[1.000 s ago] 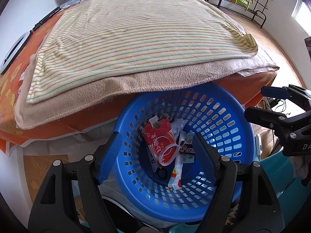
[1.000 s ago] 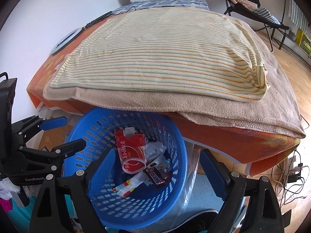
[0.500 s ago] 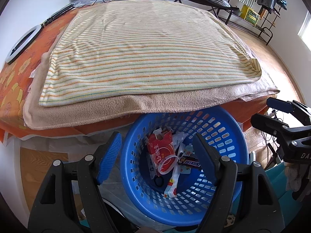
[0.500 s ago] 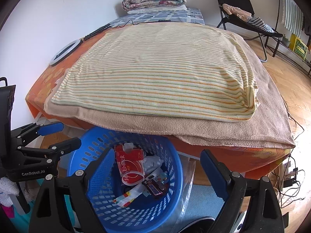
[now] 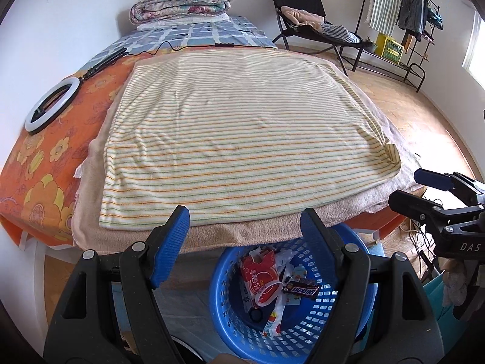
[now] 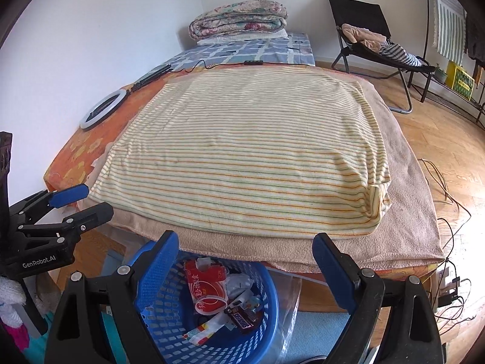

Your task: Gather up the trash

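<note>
Bed (image 5: 236, 127) in both views; clothes rack (image 5: 406, 9) fully only left.

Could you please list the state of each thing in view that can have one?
Left gripper: jaws open, holding nothing.
Right gripper: jaws open, holding nothing.
Blue basket: upright on the floor at the bed's edge, holding trash.
Red packet: inside the basket, torn open.
Snickers wrapper: lying in the basket.
Striped blanket: spread flat on the bed.
Floral quilt: folded at the far end.
Ring light: lying flat, unlit.
</note>
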A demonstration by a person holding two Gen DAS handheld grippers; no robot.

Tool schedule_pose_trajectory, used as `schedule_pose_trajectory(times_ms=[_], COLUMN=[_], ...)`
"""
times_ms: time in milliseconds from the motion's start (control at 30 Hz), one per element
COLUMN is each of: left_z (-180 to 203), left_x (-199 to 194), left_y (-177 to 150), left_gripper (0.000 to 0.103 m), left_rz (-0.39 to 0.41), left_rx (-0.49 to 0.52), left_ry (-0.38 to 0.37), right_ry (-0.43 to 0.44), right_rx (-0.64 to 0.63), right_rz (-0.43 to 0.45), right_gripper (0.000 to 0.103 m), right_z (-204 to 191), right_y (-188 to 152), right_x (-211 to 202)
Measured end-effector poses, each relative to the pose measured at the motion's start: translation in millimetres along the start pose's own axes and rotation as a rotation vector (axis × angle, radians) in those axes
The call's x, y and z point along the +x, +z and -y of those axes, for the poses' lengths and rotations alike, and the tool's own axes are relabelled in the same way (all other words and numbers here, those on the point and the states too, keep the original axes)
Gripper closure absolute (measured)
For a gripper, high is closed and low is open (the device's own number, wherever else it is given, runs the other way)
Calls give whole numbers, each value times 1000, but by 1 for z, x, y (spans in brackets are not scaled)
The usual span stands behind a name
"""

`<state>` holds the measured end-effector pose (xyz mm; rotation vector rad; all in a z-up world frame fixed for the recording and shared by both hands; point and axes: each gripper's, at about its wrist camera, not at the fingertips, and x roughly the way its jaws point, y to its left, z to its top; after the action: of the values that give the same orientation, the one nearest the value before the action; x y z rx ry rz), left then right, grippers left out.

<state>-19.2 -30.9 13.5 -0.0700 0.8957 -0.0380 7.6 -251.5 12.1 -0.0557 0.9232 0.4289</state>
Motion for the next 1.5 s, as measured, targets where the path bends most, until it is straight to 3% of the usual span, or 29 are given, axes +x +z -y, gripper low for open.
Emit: schedule_pose_trajectory(times_ms=[167, 433, 600, 833, 1067, 1500], left_z=[-1, 0, 0, -11, -17, -17], left_x=[-15, -23, -19, -5, 11, 18], left_y=[25, 57, 66, 73, 74, 74], left_gripper=[13, 12, 6, 1, 1, 1], left_rz=[76, 145, 168, 160, 145, 119], left_rx=[0, 10, 23, -20, -29, -26], left_ry=[1, -5, 10, 7, 52, 42], right_ry=[-2, 2, -8, -34, -26, 6], right_rx=[-8, 4, -16, -41, -38, 37], right_rz=[47, 113, 147, 197, 174, 128], right_gripper=[9, 3, 2, 0, 0, 0], right_z=[2, 10, 10, 10, 11, 22], right_y=[18, 47, 63, 75, 80, 78], right_x=[-5, -5, 0, 10, 28, 41])
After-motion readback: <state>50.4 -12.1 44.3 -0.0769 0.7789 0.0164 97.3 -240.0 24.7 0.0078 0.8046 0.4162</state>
